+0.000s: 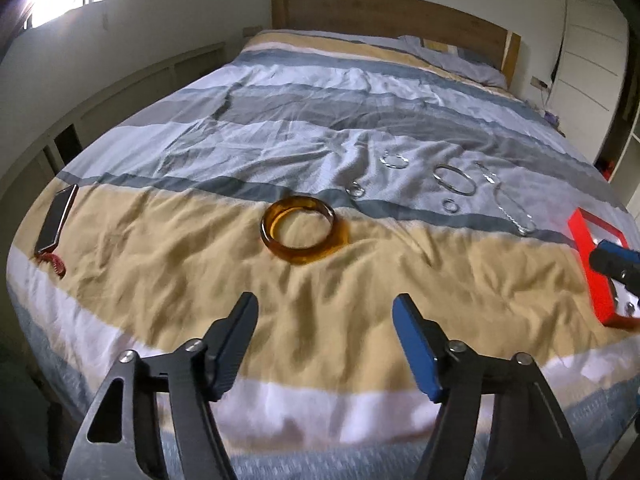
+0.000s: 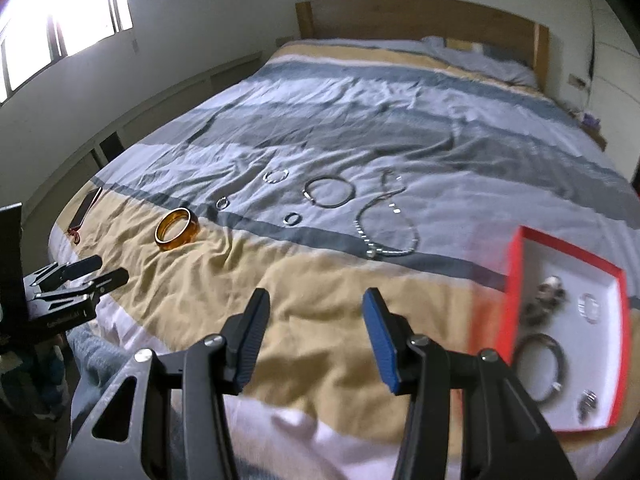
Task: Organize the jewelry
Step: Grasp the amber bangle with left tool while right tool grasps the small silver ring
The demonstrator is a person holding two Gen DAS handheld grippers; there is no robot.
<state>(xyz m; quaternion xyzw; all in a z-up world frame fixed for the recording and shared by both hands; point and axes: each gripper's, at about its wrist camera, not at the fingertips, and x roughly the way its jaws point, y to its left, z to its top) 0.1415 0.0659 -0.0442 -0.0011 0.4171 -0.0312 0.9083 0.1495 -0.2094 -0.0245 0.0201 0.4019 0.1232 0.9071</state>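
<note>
Both tools are empty here, poised above the near edge of the bed (image 1: 160,272). The left tool (image 1: 324,344) has its fingers spread wide with nothing between them; the right tool (image 2: 316,340) is parted too, and carries nothing.

The landmark is the amber bangle (image 1: 298,226), lying flat on the yellow stripe of the cover. It sits straight ahead of the left tool, slightly to that tool's left, and well apart from it. Lying flat, it offers its rim from above.

Beyond the bangle, on the grey-blue stripe, the silver pieces are scattered: a small ring (image 1: 354,190) just past it, a twisted hoop (image 1: 394,160) farther back, a thin silver bracelet (image 1: 454,178) off to the bangle's right, a tiny ring (image 1: 450,205) below that, and a long chain necklace (image 2: 386,224) farther right again.

The red box (image 2: 568,332) lies far right of the bangle, close by the right tool, already holding a dark bracelet (image 2: 540,364) and a few small pieces (too blurred to name).

My read: the left tool is clearly nearer the bangle, and the right tool is better placed for the necklace and the box. A phone (image 1: 56,220) lies far left of the bangle, out of play.
</note>
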